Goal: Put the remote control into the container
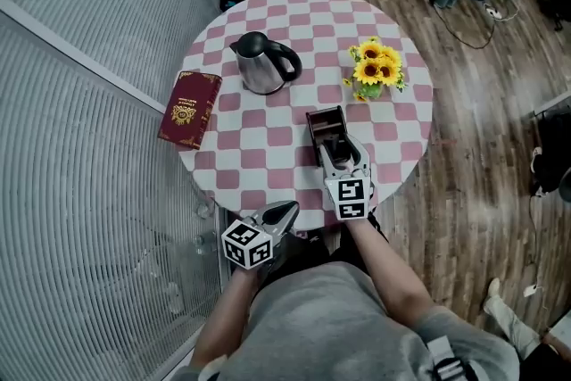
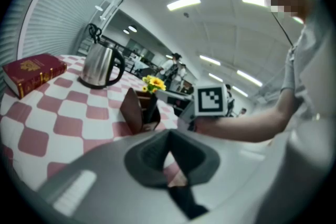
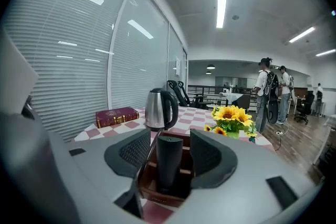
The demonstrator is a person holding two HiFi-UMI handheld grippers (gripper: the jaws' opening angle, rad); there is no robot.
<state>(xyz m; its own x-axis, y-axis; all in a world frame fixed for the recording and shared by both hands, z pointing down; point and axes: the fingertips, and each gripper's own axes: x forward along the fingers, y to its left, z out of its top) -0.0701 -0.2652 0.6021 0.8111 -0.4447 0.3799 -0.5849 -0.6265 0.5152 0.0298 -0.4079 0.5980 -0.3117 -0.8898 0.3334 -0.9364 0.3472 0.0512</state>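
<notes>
My right claw [image 3: 170,150] is open, jaws wide apart, and the remote control [image 3: 169,162] stands upright between them, down in the brown container [image 3: 157,192], clear of both pads. The container sits on the checked worktop [image 1: 268,138], near the sunflowers [image 1: 375,67], with the kettle [image 1: 261,62] beyond and the red book [image 1: 190,109] off to the left. My left claw [image 1: 284,215] hangs at the worktop's near edge, jaws pressed together, holding nothing.
</notes>
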